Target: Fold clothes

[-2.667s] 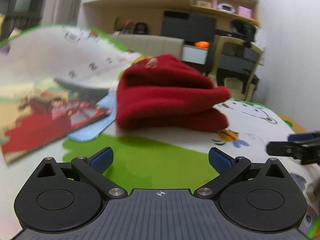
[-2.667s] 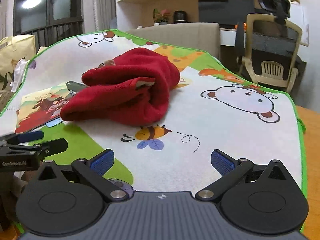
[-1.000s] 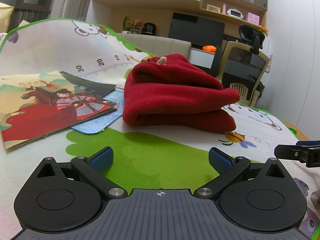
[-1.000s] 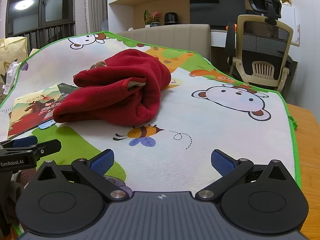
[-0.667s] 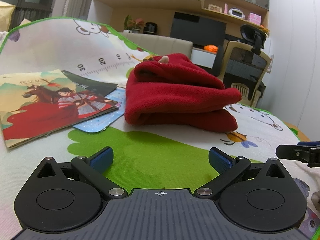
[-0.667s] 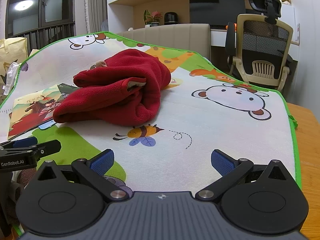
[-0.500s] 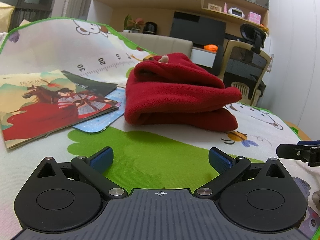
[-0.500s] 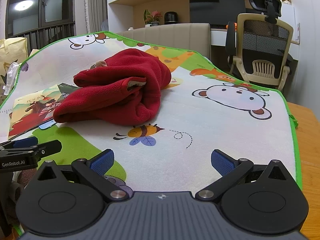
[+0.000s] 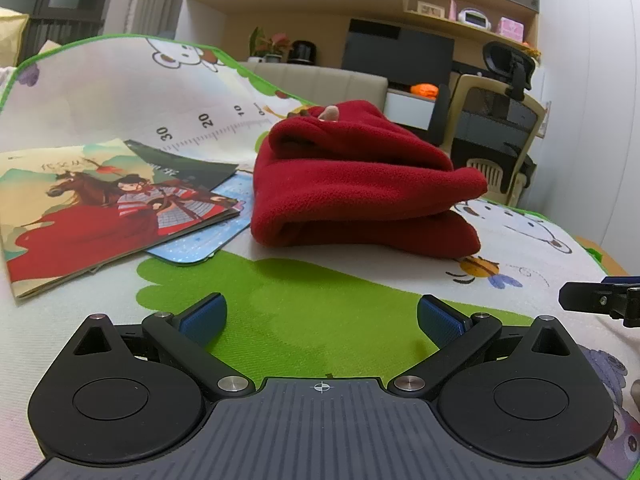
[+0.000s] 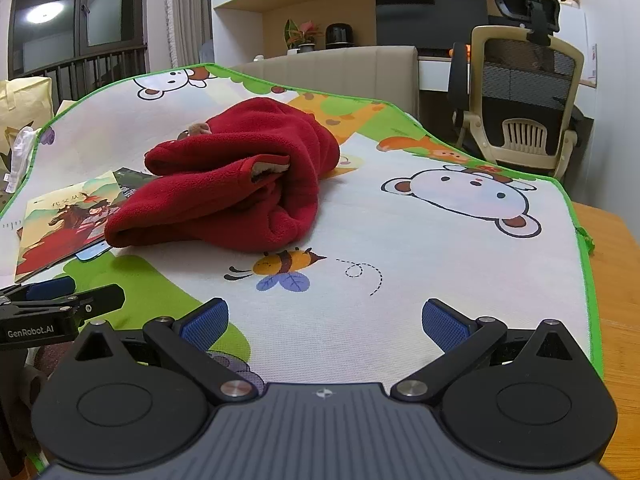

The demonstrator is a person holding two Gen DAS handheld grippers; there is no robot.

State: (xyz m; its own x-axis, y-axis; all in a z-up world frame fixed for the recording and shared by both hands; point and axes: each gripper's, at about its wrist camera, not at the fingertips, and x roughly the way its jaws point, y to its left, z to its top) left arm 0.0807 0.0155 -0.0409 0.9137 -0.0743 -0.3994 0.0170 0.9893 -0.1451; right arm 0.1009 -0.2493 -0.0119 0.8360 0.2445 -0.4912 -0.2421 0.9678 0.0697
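A red fleece garment (image 9: 360, 184) lies folded in a thick bundle on the cartoon-print mat (image 9: 320, 312); the right wrist view shows the same red fleece garment (image 10: 240, 184) from its other side on the mat (image 10: 420, 248). My left gripper (image 9: 320, 316) stands open a short way in front of the bundle, nothing between its blue pads. My right gripper (image 10: 324, 320) is open too, well short of the garment and holding nothing. Each gripper's fingers show at the edge of the other's view: the right fingers (image 9: 600, 300) and the left fingers (image 10: 60, 300).
Picture books (image 9: 100, 208) lie on the mat left of the garment. A bare wooden table edge (image 10: 612, 264) shows past the mat's green border on the right. An office chair (image 10: 524, 112) and a beige sofa back (image 10: 340, 68) stand behind the table.
Since 2.7 s ago the left gripper's view has steadied and shifted slightly right. Over the last second both grippers have hardly moved, and the garment lies as it did.
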